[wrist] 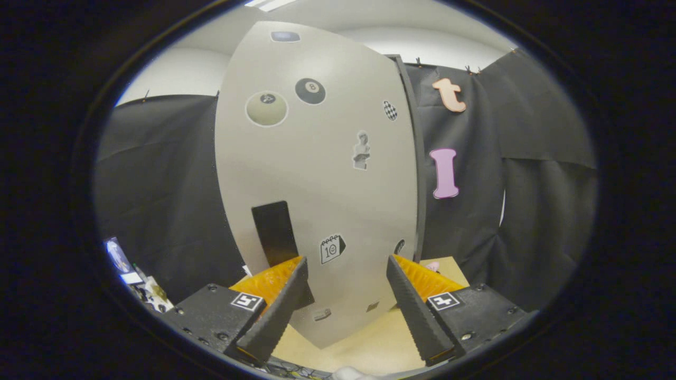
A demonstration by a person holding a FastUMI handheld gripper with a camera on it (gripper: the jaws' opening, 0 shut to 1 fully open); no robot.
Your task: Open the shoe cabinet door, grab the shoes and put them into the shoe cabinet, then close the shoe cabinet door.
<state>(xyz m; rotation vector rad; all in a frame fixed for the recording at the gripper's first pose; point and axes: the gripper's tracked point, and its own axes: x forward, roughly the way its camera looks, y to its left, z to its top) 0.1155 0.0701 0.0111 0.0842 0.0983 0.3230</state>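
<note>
A tall grey shoe cabinet door [317, 174], covered with stickers, stands just ahead of my fingers. A black rectangular handle [274, 232] sits low on the door, just above and ahead of the left finger [280, 303]. My gripper [346, 264] is open, its black ridged fingers wide apart with nothing between them; the right finger [409, 303] points at the door's right edge. A dark cabinet edge [417, 158] runs down the door's right side. The door looks shut or nearly shut against it.
The cabinet stands on a light wooden surface [369, 338]. Black cloth walls [528, 211] close in on both sides. Small cluttered items [142, 290] lie low to the left. Something white [354, 373] peeks up below the fingers.
</note>
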